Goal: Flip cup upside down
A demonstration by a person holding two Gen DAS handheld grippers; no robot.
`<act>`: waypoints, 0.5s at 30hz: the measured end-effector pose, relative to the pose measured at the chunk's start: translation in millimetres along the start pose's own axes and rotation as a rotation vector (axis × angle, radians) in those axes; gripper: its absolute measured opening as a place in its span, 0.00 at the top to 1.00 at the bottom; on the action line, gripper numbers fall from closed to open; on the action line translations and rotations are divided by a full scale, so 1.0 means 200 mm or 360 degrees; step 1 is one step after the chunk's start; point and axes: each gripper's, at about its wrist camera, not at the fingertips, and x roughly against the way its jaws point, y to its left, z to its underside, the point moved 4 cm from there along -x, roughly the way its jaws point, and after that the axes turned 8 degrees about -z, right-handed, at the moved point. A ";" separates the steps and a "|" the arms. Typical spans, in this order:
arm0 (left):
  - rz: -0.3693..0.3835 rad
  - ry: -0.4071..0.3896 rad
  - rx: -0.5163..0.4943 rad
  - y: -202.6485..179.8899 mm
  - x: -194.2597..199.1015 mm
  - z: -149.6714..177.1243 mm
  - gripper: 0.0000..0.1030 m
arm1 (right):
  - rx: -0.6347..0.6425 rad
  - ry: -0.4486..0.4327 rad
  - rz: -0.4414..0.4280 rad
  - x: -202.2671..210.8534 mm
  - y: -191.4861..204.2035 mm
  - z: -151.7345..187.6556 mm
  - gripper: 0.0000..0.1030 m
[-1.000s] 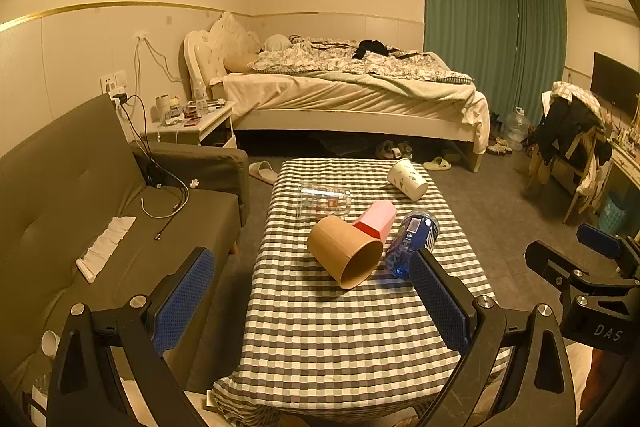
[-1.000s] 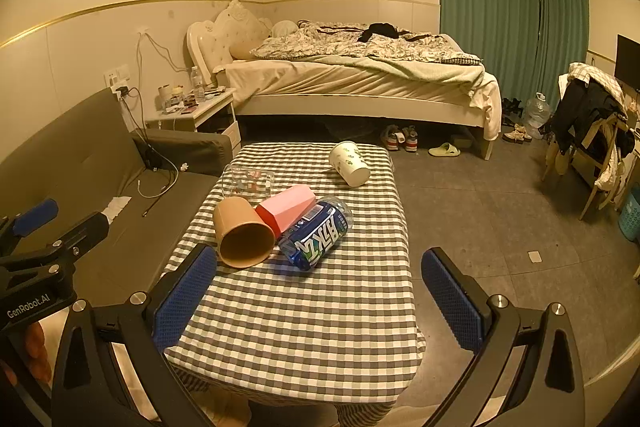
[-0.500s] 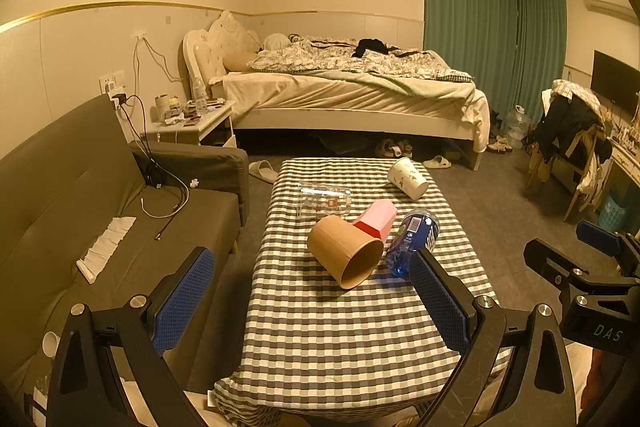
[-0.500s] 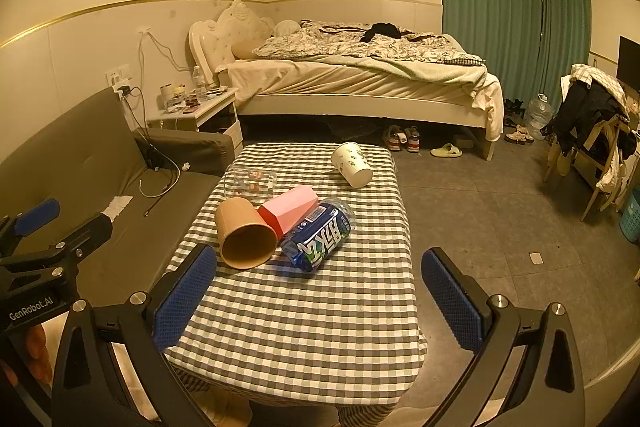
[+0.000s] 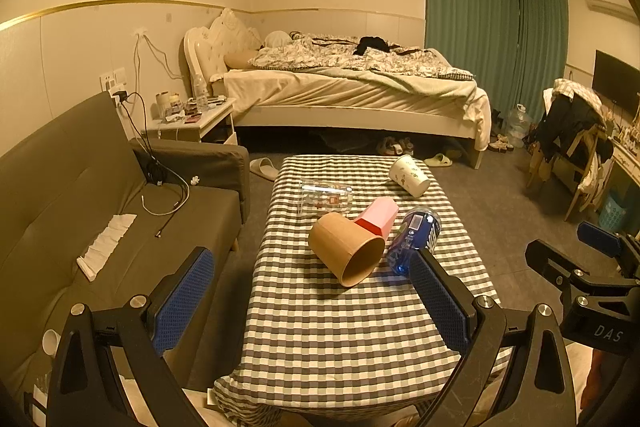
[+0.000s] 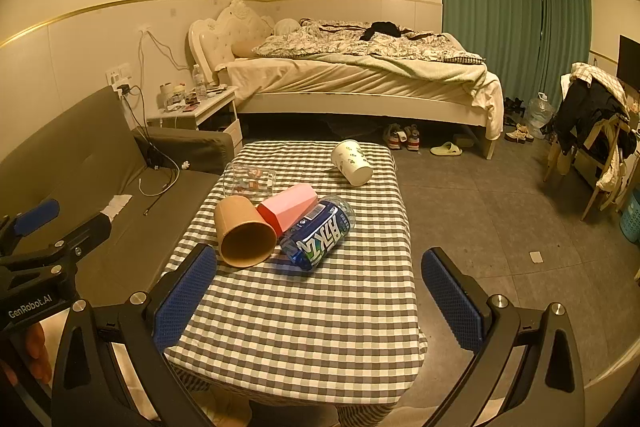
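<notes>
A brown paper cup (image 5: pixel 346 253) (image 6: pixel 243 234) lies on its side on the checked table, its mouth toward me. A pink cup (image 5: pixel 378 215) (image 6: pixel 290 206), a blue bottle (image 5: pixel 414 239) (image 6: pixel 318 235) and a clear glass cup (image 5: pixel 326 195) (image 6: pixel 250 181) lie beside it. A white paper cup (image 5: pixel 410 175) (image 6: pixel 352 162) lies on its side at the far end. My left gripper (image 5: pixel 312 301) is open and empty above the table's near end. My right gripper (image 6: pixel 318 301) is open and empty, near the front edge.
The checked table (image 5: pixel 340 339) (image 6: pixel 312 327) stands between a grey sofa (image 5: pixel 80 211) on the left and open floor (image 6: pixel 500 227) on the right. A bed (image 5: pixel 352 91) lies beyond. A chair with clothes (image 5: pixel 572 147) stands at the far right.
Both grippers have drifted very slightly; the view shifts a little. No object on the table has moved.
</notes>
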 end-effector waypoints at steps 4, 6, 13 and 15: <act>-0.0002 0.0013 0.0004 0.00 -0.01 0.02 0.02 | 0.0000 0.0001 0.0000 0.00 0.00 0.00 0.00; -0.0004 0.0019 0.0005 0.00 -0.02 0.02 0.02 | 0.0000 0.0003 -0.0004 -0.01 0.00 0.01 0.00; -0.0002 0.0036 0.0011 0.00 -0.03 0.03 0.02 | 0.0002 0.0007 -0.0004 -0.02 0.01 0.02 0.00; -0.0003 0.0045 0.0013 0.00 -0.04 0.02 0.02 | 0.0006 0.0007 -0.0005 -0.03 0.00 0.02 0.00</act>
